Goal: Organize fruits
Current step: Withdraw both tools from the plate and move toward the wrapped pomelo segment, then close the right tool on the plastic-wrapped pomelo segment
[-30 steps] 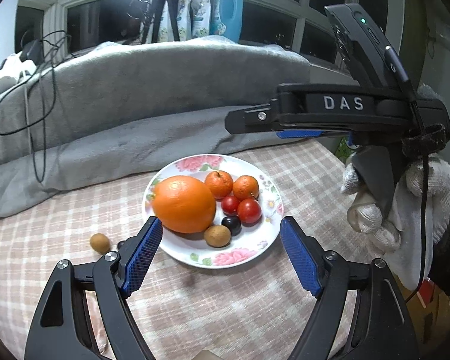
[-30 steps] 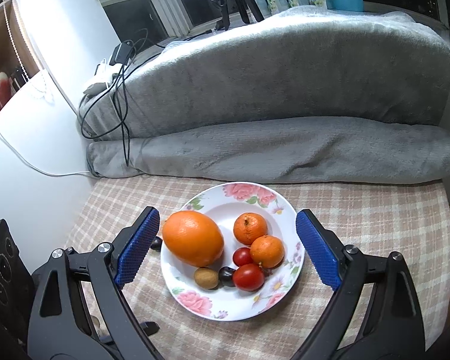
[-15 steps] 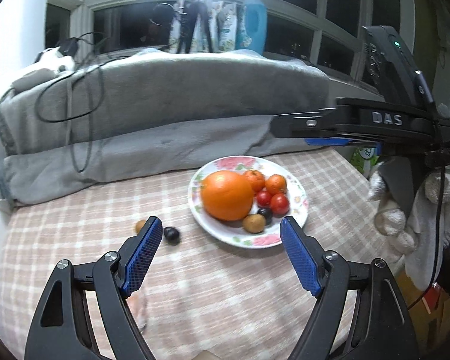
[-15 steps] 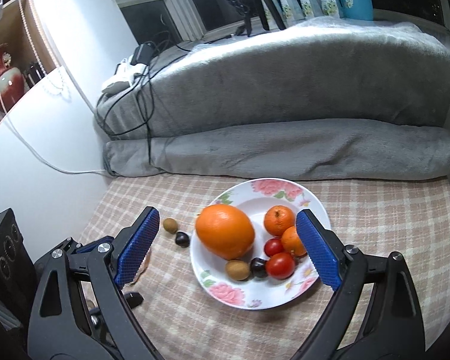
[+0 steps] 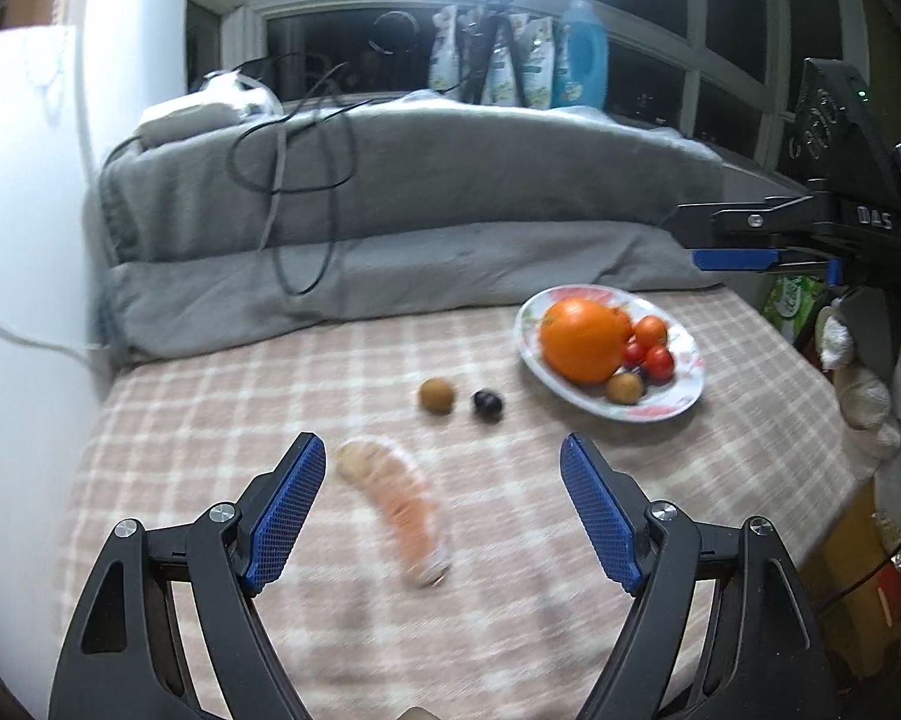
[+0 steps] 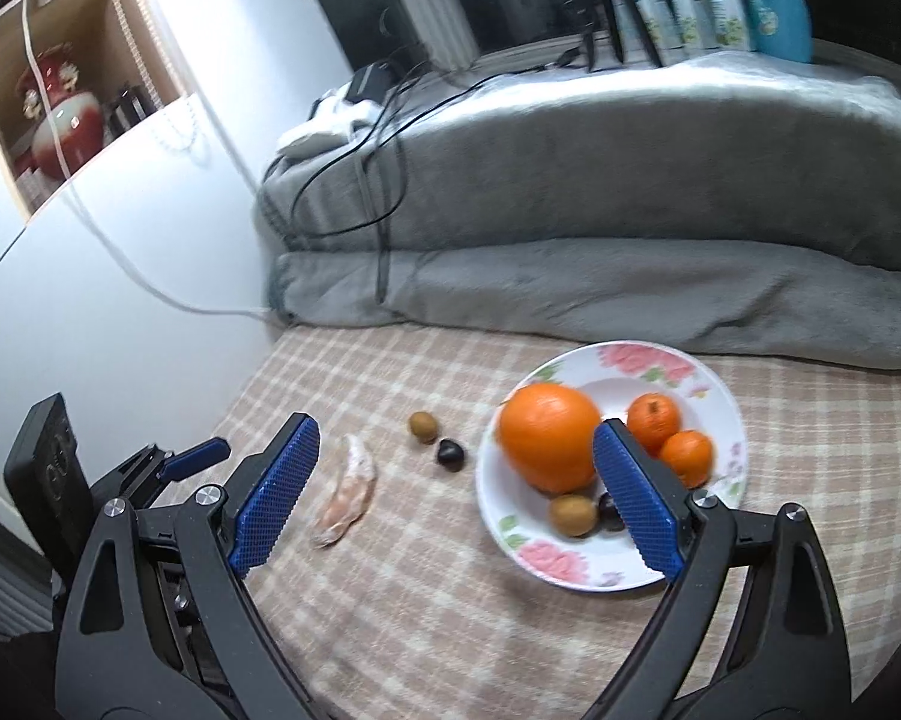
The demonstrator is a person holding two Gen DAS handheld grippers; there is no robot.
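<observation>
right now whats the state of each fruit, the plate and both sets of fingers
left gripper: fingers open, empty
right gripper: fingers open, empty
plate: on the checked cloth, holding fruit
big orange: on the plate
two small oranges: on the plate
brown kiwi: loose on the cloth, off the plate
dark plum: loose on the cloth, beside the kiwi
pale peeled segment: lying on the cloth

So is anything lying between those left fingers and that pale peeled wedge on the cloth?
Nothing visible. The citrus segment lies on bare checked cloth just ahead of the open left gripper; the small brown fruit and dark one sit beyond it.
</observation>
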